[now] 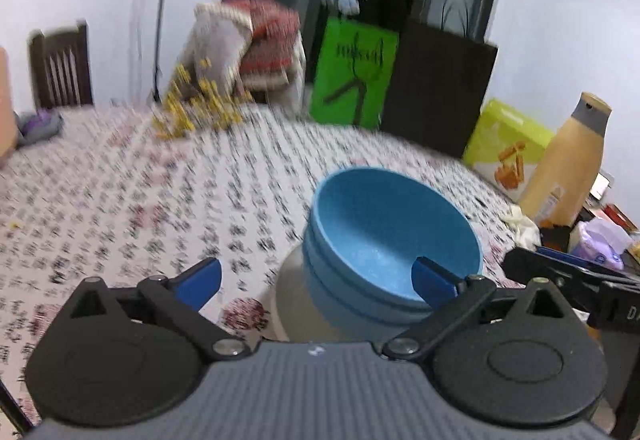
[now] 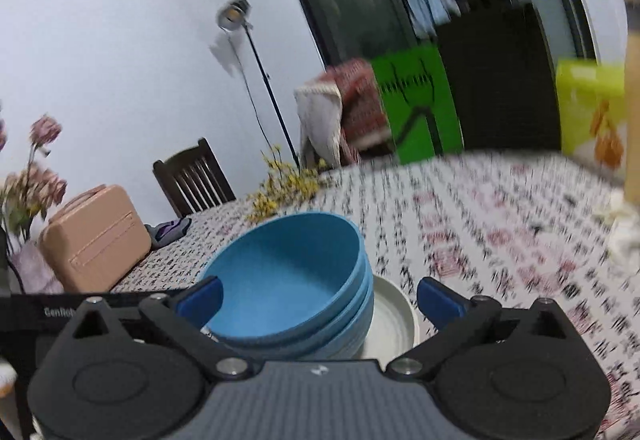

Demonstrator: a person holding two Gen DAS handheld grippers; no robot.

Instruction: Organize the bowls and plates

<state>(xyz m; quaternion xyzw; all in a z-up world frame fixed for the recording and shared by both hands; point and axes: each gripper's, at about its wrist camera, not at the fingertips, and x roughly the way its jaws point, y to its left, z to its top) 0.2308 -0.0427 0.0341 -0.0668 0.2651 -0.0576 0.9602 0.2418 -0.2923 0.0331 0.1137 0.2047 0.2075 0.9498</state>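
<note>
- While both views are blurring at the edges, the stack of blue bowls [image 1: 384, 248] is sitting nested on a pale plate [image 2: 394, 320] on the desk [image 1: 120, 199], which is wearing a cloth printed in black and red.
- The left tool [image 1: 316, 280] is standing wide, its blue fingertips [image 1: 434, 282] pressing on nothing; the right-hand one is showing in front of the bowls' rim.
- The right tool [image 2: 320, 300] is likewise gaping wide and gripping nothing, with the bowls lying just ahead toward its left finger.
- A tan bottle [image 1: 568, 167] and a yellow-green box [image 1: 508, 143] are standing near the desk's right edge.
- Yellow flowers [image 1: 192, 107] are lying at the desk's far edge.
- A peach case [image 2: 94, 236] is resting by the desk's left edge.
</note>
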